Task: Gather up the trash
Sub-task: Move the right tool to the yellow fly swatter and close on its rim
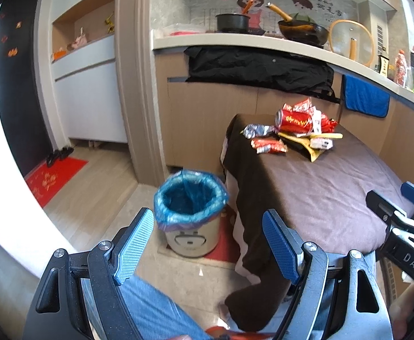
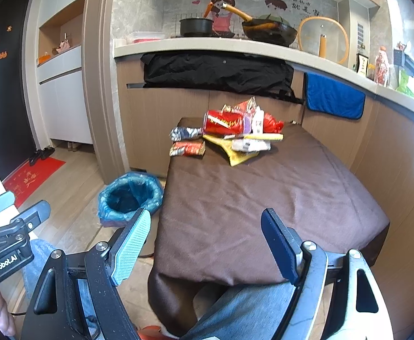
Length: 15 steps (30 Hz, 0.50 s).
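A heap of trash (image 1: pixel 297 126) (image 2: pixel 229 130) lies at the far end of a brown-clothed table (image 1: pixel 320 187) (image 2: pixel 249 204): a red can (image 2: pixel 221 121), red and silver snack wrappers (image 2: pixel 188 148), a yellow packet (image 2: pixel 235 153). A white bin with a blue liner (image 1: pixel 189 201) (image 2: pixel 130 195) stands on the floor left of the table. My left gripper (image 1: pixel 208 245) is open above the bin's near side. My right gripper (image 2: pixel 205 245) is open over the table's near edge. Both hold nothing and are far from the heap.
A kitchen counter (image 2: pixel 235 46) with a pot, a wok and a lid runs behind the table; a black cloth and a blue towel (image 2: pixel 333 96) hang from it. A red doormat (image 1: pixel 55 180) and shoes lie by the dark door at left. The person's jeans-clad legs are below the grippers.
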Each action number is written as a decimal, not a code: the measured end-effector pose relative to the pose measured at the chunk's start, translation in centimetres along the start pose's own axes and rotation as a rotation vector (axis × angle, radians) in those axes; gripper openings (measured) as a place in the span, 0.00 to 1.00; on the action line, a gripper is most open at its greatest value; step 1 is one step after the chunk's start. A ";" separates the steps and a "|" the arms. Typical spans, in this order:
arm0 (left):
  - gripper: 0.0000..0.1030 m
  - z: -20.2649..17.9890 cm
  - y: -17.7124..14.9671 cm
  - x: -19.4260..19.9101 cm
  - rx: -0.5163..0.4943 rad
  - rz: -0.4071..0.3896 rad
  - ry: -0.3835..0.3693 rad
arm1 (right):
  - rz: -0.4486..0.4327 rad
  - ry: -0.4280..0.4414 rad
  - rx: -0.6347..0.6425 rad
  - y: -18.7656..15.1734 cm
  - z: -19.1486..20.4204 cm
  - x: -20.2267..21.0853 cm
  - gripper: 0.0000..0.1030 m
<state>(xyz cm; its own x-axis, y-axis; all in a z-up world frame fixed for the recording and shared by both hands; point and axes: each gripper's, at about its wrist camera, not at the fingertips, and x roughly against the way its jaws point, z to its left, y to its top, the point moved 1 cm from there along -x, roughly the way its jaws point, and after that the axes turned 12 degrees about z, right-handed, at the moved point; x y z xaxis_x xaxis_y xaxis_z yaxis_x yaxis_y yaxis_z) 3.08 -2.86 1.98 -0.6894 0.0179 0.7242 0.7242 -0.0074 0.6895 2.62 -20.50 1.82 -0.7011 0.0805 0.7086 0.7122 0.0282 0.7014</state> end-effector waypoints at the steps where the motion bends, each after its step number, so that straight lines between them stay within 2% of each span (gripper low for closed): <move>1: 0.77 -0.2 0.7 -0.3 -0.010 -0.009 -0.004 | -0.013 -0.007 0.002 0.5 -0.2 0.2 0.75; 9: 0.77 -1.7 7.3 -5.1 -0.060 -0.083 -0.075 | -0.102 -0.055 -0.001 5.9 -3.0 -2.0 0.75; 13: 0.77 -3.2 11.1 -9.1 -0.095 -0.075 -0.152 | -0.122 -0.089 -0.007 9.8 -5.3 -4.9 0.75; 15: 0.77 -4.1 13.1 -11.4 -0.115 -0.047 -0.205 | -0.112 -0.100 -0.010 11.3 -6.2 -6.7 0.75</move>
<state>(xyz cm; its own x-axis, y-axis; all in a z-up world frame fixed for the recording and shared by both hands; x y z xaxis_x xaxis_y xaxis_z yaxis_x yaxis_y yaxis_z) 20.38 -7.23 2.79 -0.6958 0.2237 0.6825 0.6764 -0.1155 0.7275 15.17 -26.91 5.43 -0.7688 0.1760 0.6148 0.6288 0.0329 0.7769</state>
